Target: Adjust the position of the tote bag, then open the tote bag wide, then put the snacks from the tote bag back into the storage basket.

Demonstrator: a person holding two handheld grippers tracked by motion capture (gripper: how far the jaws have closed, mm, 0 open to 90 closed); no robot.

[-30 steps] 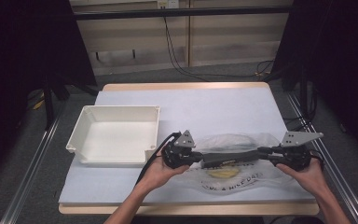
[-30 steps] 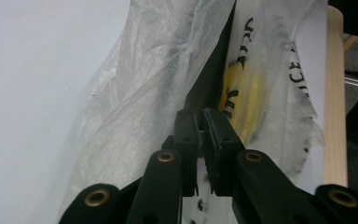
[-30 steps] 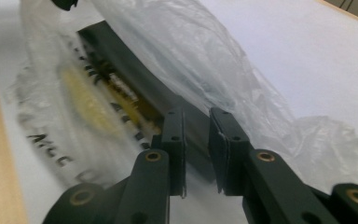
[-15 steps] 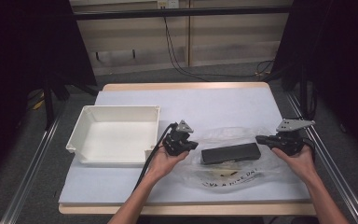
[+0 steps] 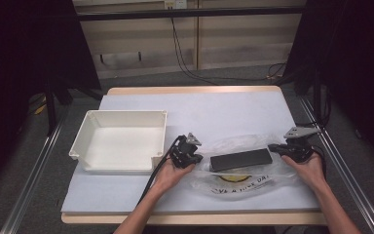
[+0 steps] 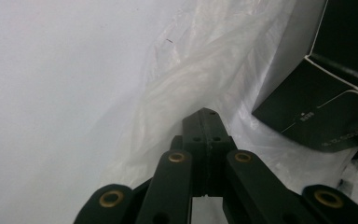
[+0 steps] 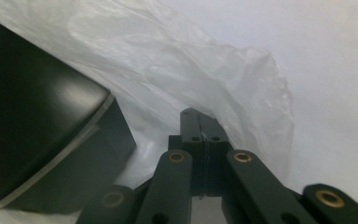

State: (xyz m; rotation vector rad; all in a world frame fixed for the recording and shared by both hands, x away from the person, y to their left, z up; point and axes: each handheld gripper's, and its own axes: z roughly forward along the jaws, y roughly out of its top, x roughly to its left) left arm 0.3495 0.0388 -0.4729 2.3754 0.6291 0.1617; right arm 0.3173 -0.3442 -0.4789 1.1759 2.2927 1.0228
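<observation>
Plastic bag (image 5: 238, 183) lies flat on the table (image 5: 199, 112) in front of me, with the black box (image 5: 241, 159) resting on it, between my two tongs; the white tray (image 5: 119, 141) stands to the left, apart from the bag. My left gripper (image 5: 195, 158) is clenched at the left edge of the bag, and in the left gripper view the jaws meet on the thin film (image 6: 177, 93); whether a fold is really caught between them I cannot tell. My right gripper (image 5: 275, 147) is also clenched, at the right edge, its tips against the crumpled plastic (image 7: 205, 65) just beside the end of the box (image 7: 42, 135); here too the catch is not clear to see. I judge that the step is to hold both sides of the bag so that it can be handled around the box; to do it well I should pinch only film, not the carton, keep both hands level, and pull slowly outward; a sharp pull could tear the plastic or let it slip out.
</observation>
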